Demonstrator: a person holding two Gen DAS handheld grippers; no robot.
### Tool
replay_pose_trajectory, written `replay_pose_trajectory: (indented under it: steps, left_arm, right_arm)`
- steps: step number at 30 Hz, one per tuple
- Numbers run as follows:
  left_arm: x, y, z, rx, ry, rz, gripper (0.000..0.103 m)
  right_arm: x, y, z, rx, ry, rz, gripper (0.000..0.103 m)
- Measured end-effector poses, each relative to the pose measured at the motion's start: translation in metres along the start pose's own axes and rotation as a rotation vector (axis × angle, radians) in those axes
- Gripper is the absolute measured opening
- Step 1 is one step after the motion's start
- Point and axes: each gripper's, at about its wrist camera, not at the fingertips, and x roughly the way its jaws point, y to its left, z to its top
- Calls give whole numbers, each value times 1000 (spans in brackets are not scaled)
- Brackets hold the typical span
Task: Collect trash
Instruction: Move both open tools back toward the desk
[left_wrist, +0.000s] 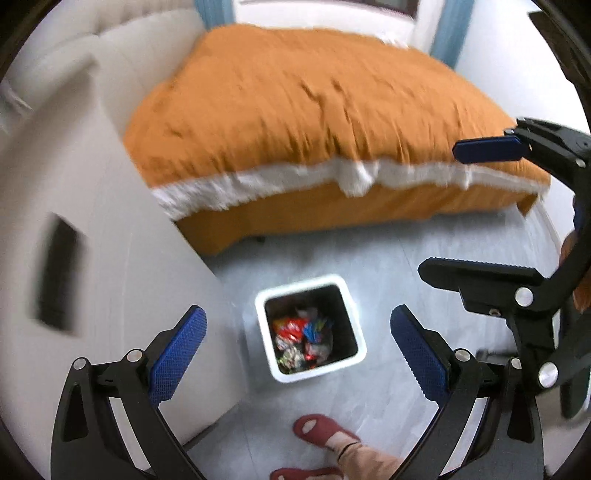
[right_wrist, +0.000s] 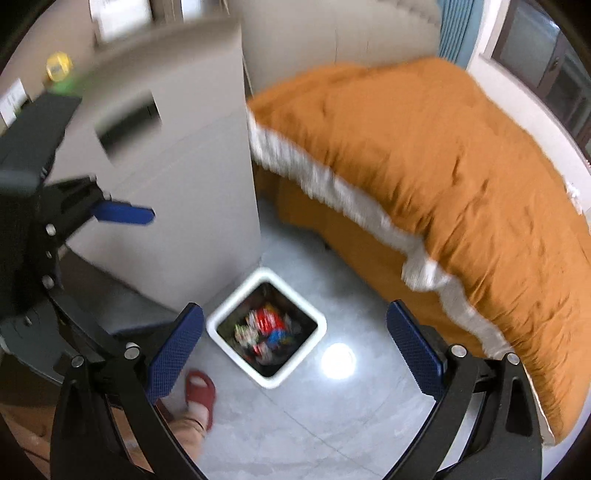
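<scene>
A white square trash bin (left_wrist: 352, 314) stands on the grey floor below me, with colourful crumpled wrappers (left_wrist: 303, 341) inside. My left gripper (left_wrist: 295, 350) hangs high above the bin, open and empty. My right gripper (right_wrist: 295, 347) is also open and empty, above the same bin (right_wrist: 229, 314) with its wrappers (right_wrist: 267, 330). The right gripper also shows at the right of the left wrist view (left_wrist: 443, 210), and the left gripper at the left of the right wrist view (right_wrist: 122, 213). Both views are blurred.
A bed with an orange duvet (left_wrist: 295, 110) fills the far side and shows in the right wrist view (right_wrist: 443, 166). A white cabinet (left_wrist: 55, 221) stands beside the bin. My feet in red slippers (left_wrist: 317, 430) are near the bin. A yellow object (right_wrist: 57, 66) sits beyond the cabinet.
</scene>
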Motion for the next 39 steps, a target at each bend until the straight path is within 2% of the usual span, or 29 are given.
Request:
replay_pose_trajectory:
  steps: [4, 10, 11, 14, 19, 25, 28, 32, 36, 39]
  left_arm:
    - [-58, 19, 13, -61, -74, 47, 98]
    - [-143, 71, 17, -178, -185, 285, 98]
    - [-159, 86, 13, -227, -202, 336, 98]
    - [-189, 123, 6, -341, -227, 428, 98]
    - [-223, 174, -17, -523, -246, 570, 98]
    - [-239, 242, -62, -825, -212, 723, 98]
    - [-243, 265, -76, -876, -200, 806, 98]
    - [-235, 292, -88, -934, -177, 825, 98]
    - [-227, 320, -101, -989, -157, 783, 97]
    - [-219, 337, -109, -1030, -135, 752, 85]
  right_arm:
    - [-43, 16, 35, -5, -100, 31, 99]
    - [-77, 65, 102, -83, -246, 141, 99]
    - [-80, 75, 116, -107, -270, 167, 99]
    - [-81, 107, 152, -176, -319, 245, 99]
    - [-73, 166, 206, -316, -373, 360, 99]
    - [-49, 238, 252, -464, -379, 467, 98]
    - [-33, 272, 268, -523, -370, 498, 98]
    - [-18, 301, 280, -566, -359, 515, 98]
    - [6, 331, 297, -593, -342, 525, 98]
    - [28, 351, 311, -609, -306, 536, 98]
